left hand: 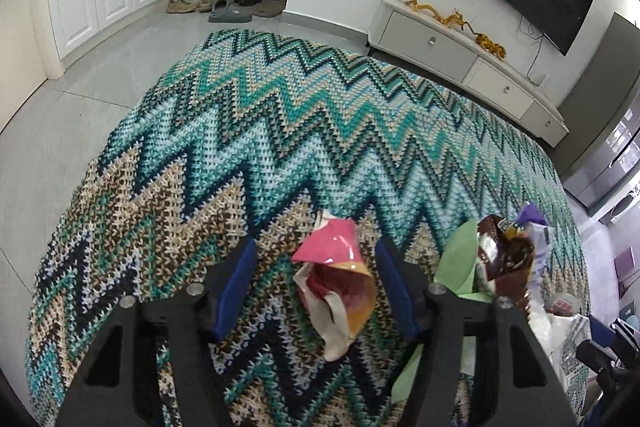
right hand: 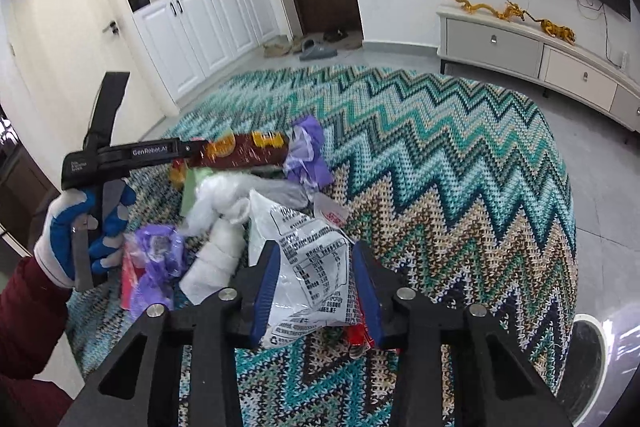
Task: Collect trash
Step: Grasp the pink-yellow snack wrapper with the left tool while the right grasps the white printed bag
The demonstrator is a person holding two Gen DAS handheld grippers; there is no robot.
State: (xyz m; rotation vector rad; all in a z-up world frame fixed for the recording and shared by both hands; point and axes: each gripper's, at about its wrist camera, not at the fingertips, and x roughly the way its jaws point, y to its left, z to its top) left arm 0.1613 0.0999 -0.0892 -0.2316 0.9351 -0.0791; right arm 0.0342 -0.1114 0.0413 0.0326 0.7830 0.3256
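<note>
Hovering over the zigzag blanket (left hand: 280, 131), the left gripper (left hand: 316, 287) has its jaws spread wide, and a crumpled pink wrapper (left hand: 336, 267) lies between the blue pads (left hand: 236, 287), touching neither. Just outside its right jaw: a green sheet (left hand: 456, 263) and a brown wrapper (left hand: 504, 255). Over on the other side, the right gripper (right hand: 314, 291) is parted too, straddling a white printed packet (right hand: 312, 267), not clamped on it. Beyond its left jaw sits the litter pile, purple bag (right hand: 308, 151) included.
</note>
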